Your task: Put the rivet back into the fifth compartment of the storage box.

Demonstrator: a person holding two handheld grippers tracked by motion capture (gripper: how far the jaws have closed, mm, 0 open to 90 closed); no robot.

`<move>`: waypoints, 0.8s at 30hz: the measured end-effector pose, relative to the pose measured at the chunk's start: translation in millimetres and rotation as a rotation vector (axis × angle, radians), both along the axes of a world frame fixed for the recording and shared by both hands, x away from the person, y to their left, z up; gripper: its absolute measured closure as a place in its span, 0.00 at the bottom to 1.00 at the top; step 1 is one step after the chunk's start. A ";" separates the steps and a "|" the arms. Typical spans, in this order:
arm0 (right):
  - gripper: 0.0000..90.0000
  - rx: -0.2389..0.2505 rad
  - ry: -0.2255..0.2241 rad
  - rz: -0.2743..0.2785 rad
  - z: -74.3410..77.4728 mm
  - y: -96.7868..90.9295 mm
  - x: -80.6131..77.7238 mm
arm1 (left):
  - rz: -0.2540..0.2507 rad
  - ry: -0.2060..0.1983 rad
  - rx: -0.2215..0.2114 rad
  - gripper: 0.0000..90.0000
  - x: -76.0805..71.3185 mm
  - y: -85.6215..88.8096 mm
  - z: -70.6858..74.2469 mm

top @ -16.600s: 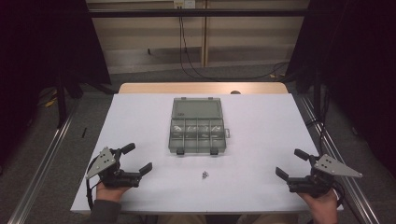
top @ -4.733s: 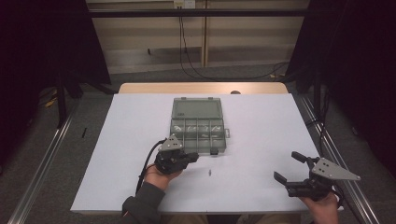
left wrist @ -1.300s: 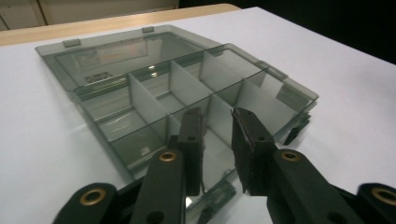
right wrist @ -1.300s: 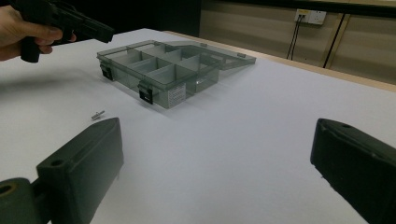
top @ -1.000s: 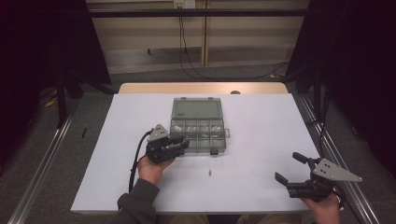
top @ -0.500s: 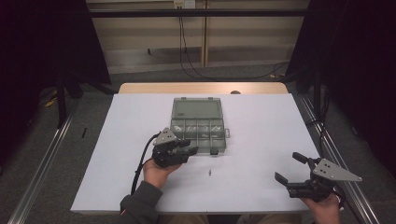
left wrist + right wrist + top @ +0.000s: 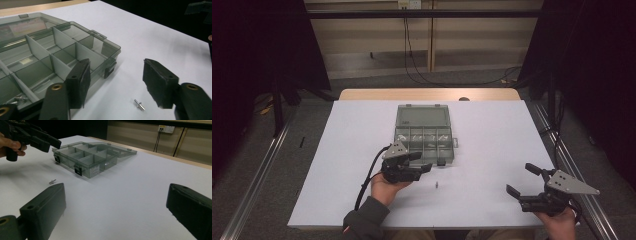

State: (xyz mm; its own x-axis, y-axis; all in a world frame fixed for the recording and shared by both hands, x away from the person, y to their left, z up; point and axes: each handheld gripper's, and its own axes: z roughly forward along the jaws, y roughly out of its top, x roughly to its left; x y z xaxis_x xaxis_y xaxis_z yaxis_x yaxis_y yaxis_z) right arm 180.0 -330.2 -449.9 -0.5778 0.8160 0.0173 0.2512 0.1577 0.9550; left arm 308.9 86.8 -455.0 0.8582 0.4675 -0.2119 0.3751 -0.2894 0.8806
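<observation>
A smoky clear compartment box [image 7: 426, 141] lies open at mid-table, its lid [image 7: 422, 116] folded flat behind it. A small metal pin [image 7: 437, 184] lies on the white table in front of the box. My left gripper [image 7: 424, 162] hovers at the box's front left corner, just left of the pin. Its jaws have just been opening and stand open with nothing between them. In the left gripper view the pin [image 7: 139, 104] lies low between the left gripper's [image 7: 117, 85] jaws, beside the box [image 7: 62, 50]. My right gripper [image 7: 520, 178] rests open near the front right edge.
Small metal parts sit in some of the box's compartments [image 7: 18, 98]. In the right gripper view the box [image 7: 87, 157], the pin [image 7: 52, 181] and the left gripper [image 7: 32, 137] lie ahead of the right gripper [image 7: 117, 207]. A white sheet [image 7: 492, 130] covers the table.
My left gripper has drifted from the box's front left corner toward the near edge and slightly right, and its jaws stand wider apart. The right gripper has stayed put.
</observation>
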 end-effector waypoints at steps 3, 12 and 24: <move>0.03 0.000 0.001 -0.001 0.0 0.0 0.1 | -0.013 0.002 -0.001 0.40 -1.4 -2.9 -0.9; 0.03 0.000 0.001 -0.003 0.0 -0.4 0.0 | -0.038 0.009 0.008 0.27 -4.5 -12.5 -4.6; 0.03 -0.001 0.001 -0.003 0.1 -0.5 0.1 | -0.074 0.018 0.035 0.14 -7.5 -22.2 -8.8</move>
State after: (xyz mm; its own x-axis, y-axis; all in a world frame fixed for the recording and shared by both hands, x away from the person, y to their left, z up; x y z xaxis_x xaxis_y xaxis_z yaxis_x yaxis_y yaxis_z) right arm 180.1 -330.7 -449.9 -0.5750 0.8180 0.0169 0.2523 0.1577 0.9547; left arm 301.4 64.6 -463.8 0.8870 0.4103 -0.2119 0.3669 -0.3474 0.8630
